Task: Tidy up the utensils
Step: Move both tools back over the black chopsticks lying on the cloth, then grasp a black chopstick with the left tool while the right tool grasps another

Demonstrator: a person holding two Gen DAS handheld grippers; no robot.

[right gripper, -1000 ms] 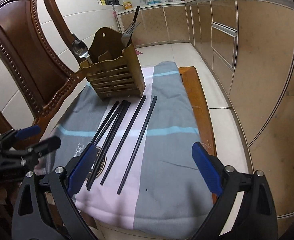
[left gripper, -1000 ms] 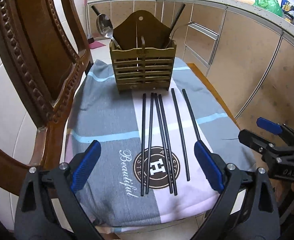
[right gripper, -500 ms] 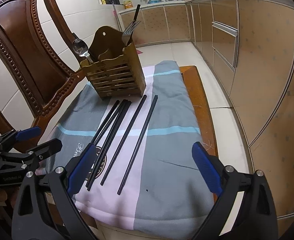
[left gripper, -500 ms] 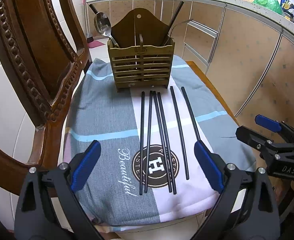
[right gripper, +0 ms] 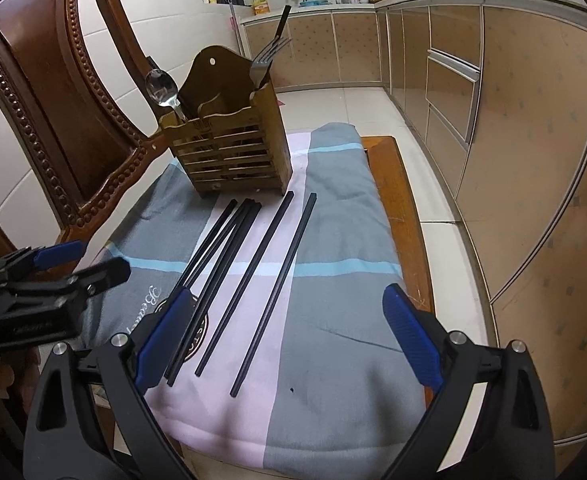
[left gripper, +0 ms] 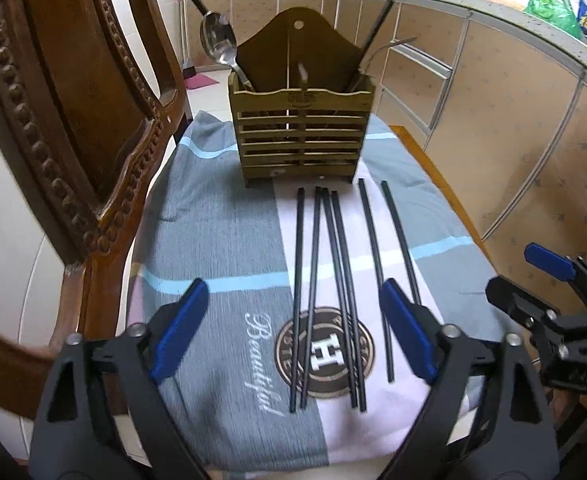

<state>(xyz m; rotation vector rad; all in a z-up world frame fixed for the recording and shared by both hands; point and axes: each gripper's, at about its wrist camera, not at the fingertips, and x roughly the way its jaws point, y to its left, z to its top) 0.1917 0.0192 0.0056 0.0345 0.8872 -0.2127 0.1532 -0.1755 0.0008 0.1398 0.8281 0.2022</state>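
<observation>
lying parallel, six slim black chopsticks [left gripper: 325, 280]; both claws gape, holding nothing.

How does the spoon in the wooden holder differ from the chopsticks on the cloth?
The spoon is shiny metal; the chopsticks are matte black. The spoon stands leaning in the wooden holder, bowl upward; the chopsticks lie flat on the cloth in front of it. There is one spoon but six chopsticks. Neither is touched by a claw.
</observation>
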